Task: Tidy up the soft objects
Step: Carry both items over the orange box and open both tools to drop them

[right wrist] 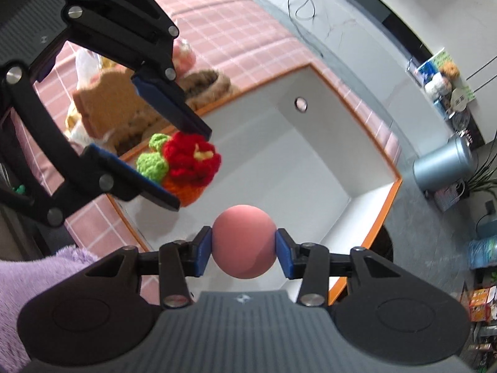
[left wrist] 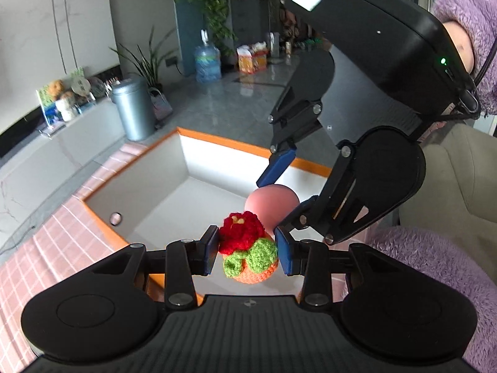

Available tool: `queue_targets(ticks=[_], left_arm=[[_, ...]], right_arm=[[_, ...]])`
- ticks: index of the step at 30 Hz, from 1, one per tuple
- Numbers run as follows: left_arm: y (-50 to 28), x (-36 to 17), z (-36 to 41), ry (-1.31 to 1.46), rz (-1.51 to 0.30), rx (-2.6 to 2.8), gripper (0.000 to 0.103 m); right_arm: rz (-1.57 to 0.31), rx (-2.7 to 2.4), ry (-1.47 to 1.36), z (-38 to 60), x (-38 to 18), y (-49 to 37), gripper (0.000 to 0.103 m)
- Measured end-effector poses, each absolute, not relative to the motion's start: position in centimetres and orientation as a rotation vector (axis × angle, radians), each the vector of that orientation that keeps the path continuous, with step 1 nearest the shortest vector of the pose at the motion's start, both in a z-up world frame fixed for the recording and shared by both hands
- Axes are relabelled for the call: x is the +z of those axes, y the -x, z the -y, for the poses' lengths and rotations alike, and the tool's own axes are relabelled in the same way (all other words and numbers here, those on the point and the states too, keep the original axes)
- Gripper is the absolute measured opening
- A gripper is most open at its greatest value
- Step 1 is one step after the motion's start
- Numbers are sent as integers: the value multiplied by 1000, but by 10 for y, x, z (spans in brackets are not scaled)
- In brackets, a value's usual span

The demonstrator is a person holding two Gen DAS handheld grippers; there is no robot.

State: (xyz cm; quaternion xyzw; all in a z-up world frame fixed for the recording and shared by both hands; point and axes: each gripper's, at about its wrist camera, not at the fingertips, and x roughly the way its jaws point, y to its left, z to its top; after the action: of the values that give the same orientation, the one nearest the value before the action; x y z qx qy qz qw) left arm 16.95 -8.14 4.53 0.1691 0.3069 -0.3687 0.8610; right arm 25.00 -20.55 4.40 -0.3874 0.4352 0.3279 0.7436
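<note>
My left gripper is shut on a crocheted toy with a red flower, green leaves and an orange base. It hangs above the near edge of a white box with an orange rim. My right gripper is shut on a pink foam ball, held above the same box. In the left wrist view the ball sits just behind the toy. In the right wrist view the toy and left gripper are to the upper left. The box looks empty inside.
The box rests on a pink checked cloth. Several plush toys lie on the cloth beside the box. A grey bin, a water jug and plants stand on the floor beyond. Purple fleece sleeves are close by.
</note>
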Motion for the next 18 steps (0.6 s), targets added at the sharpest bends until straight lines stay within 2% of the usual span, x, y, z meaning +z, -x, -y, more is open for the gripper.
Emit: queue_targets(ticks=[8, 18], left_arm=[[-199, 17, 102, -392, -816, -762, 44], [-232, -3, 108, -383, -945, -751, 44]], right_arm=[[-1045, 729, 825, 208, 5, -274, 45], [-1127, 726, 695, 215, -12, -300, 46]])
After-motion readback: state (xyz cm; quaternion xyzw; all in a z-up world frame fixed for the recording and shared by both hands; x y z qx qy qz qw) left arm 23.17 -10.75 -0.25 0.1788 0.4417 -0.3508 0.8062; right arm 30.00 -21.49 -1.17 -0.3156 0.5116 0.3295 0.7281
